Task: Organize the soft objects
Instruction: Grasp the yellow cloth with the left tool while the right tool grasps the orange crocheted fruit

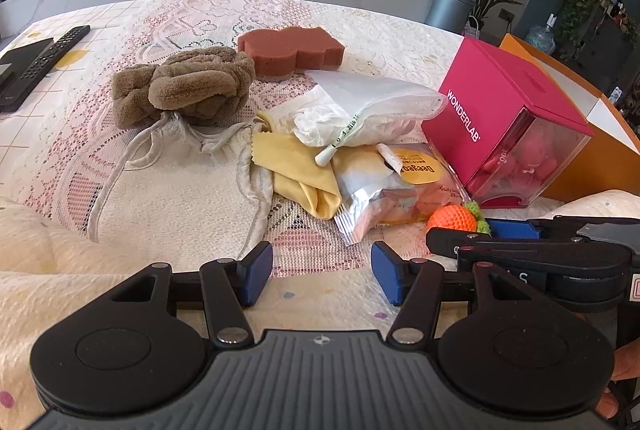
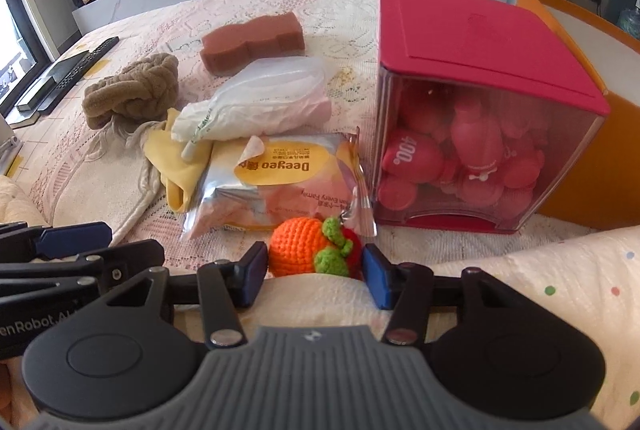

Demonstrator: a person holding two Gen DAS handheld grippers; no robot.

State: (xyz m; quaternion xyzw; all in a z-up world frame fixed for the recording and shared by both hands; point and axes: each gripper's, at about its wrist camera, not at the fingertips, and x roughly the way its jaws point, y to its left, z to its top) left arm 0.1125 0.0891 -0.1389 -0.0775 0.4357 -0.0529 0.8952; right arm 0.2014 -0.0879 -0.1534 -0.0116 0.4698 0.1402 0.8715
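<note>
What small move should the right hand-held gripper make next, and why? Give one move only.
Probably close the right hand-held gripper on the crocheted orange toy. The toy already sits between its blue pads, which seem not yet to press it, and the wet-wipes packet lies just behind, so pushing further forward risks nudging that.

Lace-covered table, sponge, brown towel

Black linkage grippers, blue-padded jaws, ribbed grey housings

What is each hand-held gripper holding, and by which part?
Nothing is held. The right hand-held gripper straddles the crochet orange, pads not pressing; the left hand-held gripper is empty.
</note>
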